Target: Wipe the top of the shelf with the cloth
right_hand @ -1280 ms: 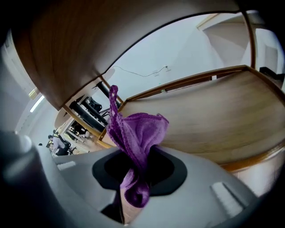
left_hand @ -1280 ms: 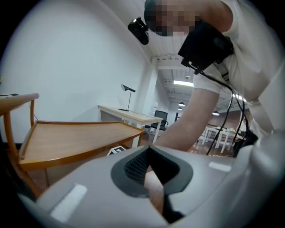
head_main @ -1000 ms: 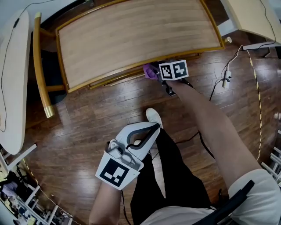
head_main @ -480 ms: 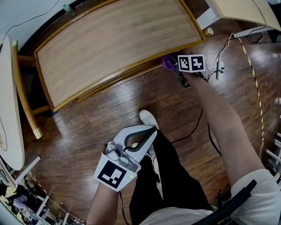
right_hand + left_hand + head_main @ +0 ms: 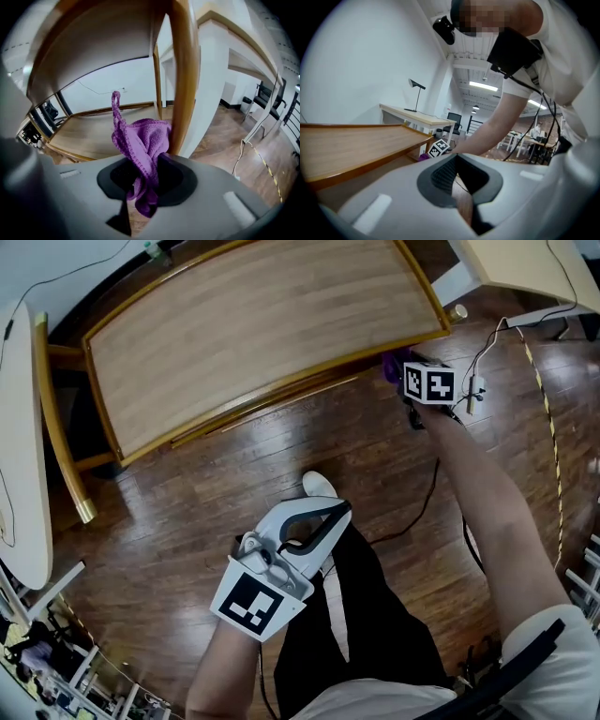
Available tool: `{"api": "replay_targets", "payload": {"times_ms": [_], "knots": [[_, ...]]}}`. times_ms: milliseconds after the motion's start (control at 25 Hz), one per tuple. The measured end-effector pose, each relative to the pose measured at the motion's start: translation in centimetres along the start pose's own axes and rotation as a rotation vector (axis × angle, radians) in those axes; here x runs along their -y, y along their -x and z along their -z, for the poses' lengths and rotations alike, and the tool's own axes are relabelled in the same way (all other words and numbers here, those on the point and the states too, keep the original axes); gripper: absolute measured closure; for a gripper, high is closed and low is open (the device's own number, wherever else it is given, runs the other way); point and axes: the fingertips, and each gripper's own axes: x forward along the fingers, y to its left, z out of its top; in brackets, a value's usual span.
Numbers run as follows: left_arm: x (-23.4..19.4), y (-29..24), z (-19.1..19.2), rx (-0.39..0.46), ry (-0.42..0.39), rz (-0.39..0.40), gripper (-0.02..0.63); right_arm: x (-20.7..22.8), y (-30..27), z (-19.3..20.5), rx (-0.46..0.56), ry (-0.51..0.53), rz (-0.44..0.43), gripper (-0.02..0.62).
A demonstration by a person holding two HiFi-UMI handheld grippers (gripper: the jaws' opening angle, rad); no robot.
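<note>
The shelf's wooden top [image 5: 253, 324] fills the upper part of the head view. My right gripper [image 5: 405, 374] is at the shelf's front right corner, below the level of the top, shut on a purple cloth [image 5: 391, 364]. In the right gripper view the cloth [image 5: 140, 138] bunches up out of the right gripper [image 5: 145, 180], close beside the shelf's corner post [image 5: 183, 70], with a lower shelf board [image 5: 89, 133] behind. My left gripper [image 5: 339, 511] hangs near my legs, shut and holding nothing. The left gripper [image 5: 457, 176] faces the shelf's edge [image 5: 361, 154].
White desks stand at the left [image 5: 19, 427] and the upper right [image 5: 525, 268]. Cables and a power strip [image 5: 478, 390] lie on the wooden floor to the right of the shelf. My shoe [image 5: 319, 486] is in front of the shelf. Racks [image 5: 56, 671] crowd the lower left.
My right gripper has carried the cloth to the right along the shelf's front edge, from near the middle to the right corner. The left gripper has stayed near my legs.
</note>
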Motion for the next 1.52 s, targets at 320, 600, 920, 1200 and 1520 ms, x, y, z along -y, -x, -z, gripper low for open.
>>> {"api": "replay_targets", "payload": {"times_ms": [320, 600, 920, 1200, 1520], "knots": [[-0.1, 7.2, 2.2, 0.01, 0.017, -0.128, 0.586, -23.4, 2.8, 3.2, 0.134, 0.186, -0.362, 0.494], [0.1, 14.5, 5.9, -0.028, 0.069, -0.258, 0.586, -46.2, 1.2, 7.3, 0.11, 0.324, -0.667, 0.494], [0.3, 18.3, 8.3, -0.006, 0.12, -0.336, 0.586, -55.0, -1.7, 10.3, 0.048, 0.488, -0.691, 0.494], [0.8, 16.5, 8.5, -0.011, 0.114, -0.284, 0.586, -47.4, -4.3, 8.8, 0.022, 0.48, -0.532, 0.494], [2.0, 12.1, 7.6, -0.025, 0.088, -0.182, 0.586, -37.6, -4.8, 7.9, 0.025, 0.417, -0.413, 0.494]]}}
